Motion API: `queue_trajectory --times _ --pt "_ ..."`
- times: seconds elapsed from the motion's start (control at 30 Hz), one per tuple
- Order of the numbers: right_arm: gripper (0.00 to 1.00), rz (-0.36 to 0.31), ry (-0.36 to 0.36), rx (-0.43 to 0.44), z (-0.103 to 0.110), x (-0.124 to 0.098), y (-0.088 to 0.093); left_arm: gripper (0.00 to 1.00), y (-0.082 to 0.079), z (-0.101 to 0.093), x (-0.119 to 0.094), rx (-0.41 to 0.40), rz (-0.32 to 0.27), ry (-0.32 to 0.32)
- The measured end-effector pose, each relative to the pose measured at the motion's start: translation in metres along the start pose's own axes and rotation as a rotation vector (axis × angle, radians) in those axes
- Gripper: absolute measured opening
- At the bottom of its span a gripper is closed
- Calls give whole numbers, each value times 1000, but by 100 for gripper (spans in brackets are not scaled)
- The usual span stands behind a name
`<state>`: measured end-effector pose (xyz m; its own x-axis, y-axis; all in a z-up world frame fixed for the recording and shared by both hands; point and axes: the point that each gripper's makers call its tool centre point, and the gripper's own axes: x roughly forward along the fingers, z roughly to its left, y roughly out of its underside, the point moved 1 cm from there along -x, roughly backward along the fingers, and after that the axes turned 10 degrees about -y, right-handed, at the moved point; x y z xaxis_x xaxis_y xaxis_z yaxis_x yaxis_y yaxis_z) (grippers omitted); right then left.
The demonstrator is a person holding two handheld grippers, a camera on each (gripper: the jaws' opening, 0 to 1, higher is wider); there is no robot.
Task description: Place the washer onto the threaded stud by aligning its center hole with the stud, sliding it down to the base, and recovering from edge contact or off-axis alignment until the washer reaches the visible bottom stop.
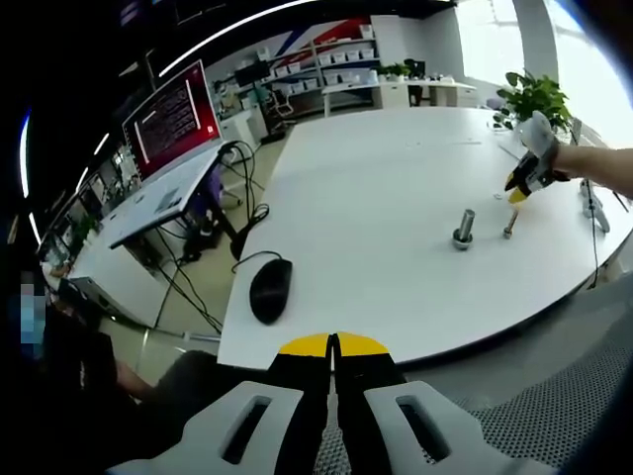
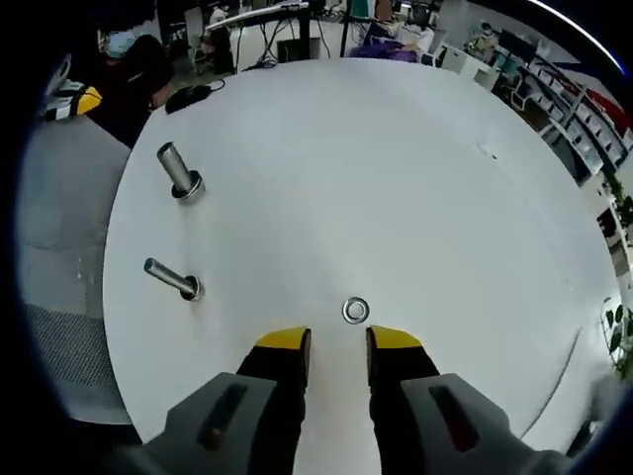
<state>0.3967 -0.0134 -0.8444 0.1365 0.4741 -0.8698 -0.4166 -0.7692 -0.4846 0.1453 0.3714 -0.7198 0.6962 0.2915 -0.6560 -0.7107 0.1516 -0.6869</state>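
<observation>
**Q:** Washer point(image 2: 356, 310) first: where does it lie?

**Me:** Flat on the white table point(image 2: 415, 178), just ahead of my right gripper point(image 2: 337, 341) and slightly right of the line between its yellow tips. The jaws stand apart, holding nothing.

**Q:** Which step is this?

**Me:** The pickup, I judge; the washer is not yet grasped. Next I must lower, straddle its rim and close.

**Q:** And beyond?

**Me:** Off to one side stands a thin stud point(image 2: 172, 278), then a thicker one point(image 2: 179, 172). My left gripper point(image 1: 334, 345) hangs off the table edge, jaws together, empty.
</observation>
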Motion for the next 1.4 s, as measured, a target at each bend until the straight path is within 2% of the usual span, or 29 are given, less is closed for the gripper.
queue_trajectory --times 0.13,0.27,0.37,0.6,0.7,0.83,0.87,0.9,0.93,0.97,1.07,1.1,1.13,1.17,1.2,1.23,1.33,1.4 --pt "25 1 2 20 -8 8 -1 0 0 0 0 -1 -1 1" --pt "25 19 -54 30 -4 17 0 0 0 0 0 0 0 1" --pt "25 14 -51 29 -8 18 -6 0 0 0 0 -2 -2 3" --pt "22 16 -48 28 -3 17 -7 0 0 0 -1 -4 -5 3" --pt "15 4 -41 9 -3 18 -9 0 0 0 -1 -5 -6 3" --pt "14 26 -12 -28 -1 17 -8 0 0 1 0 -6 -6 2" --pt "9 27 -10 -34 1 16 -7 0 0 1 0 -7 -7 2" --pt "4 26 -51 -40 13 18 -4 0 -1 1 0 -7 -7 2" --pt "3 21 -5 -83 8 18 -4 0 -1 1 0 -7 -7 2" --pt "3 26 7 -111 10 18 -4 0 -1 1 -1 -8 -7 2" --pt "4 44 15 -146 10 24 -1 0 -1 1 -1 -8 -8 2" --pt "4 37 18 -148 18 21 3 0 -1 1 -1 -7 -8 2" --pt "5 25 5 -138 18 20 3 0 0 1 -1 -7 -7 2" --pt "8 -11 -30 -70 21 20 3 0 0 0 -1 -6 -7 2" --pt "11 -26 -37 -42 20 18 2 0 0 0 -1 -6 -7 2" --pt "13 -12 -50 3 22 15 9 0 -1 0 -1 -6 -7 2" --pt "15 -6 -55 -14 19 11 16 0 -1 0 -1 -6 -8 3" --pt "17 12 -61 -16 25 4 26 0 -1 0 -1 -7 -9 3"
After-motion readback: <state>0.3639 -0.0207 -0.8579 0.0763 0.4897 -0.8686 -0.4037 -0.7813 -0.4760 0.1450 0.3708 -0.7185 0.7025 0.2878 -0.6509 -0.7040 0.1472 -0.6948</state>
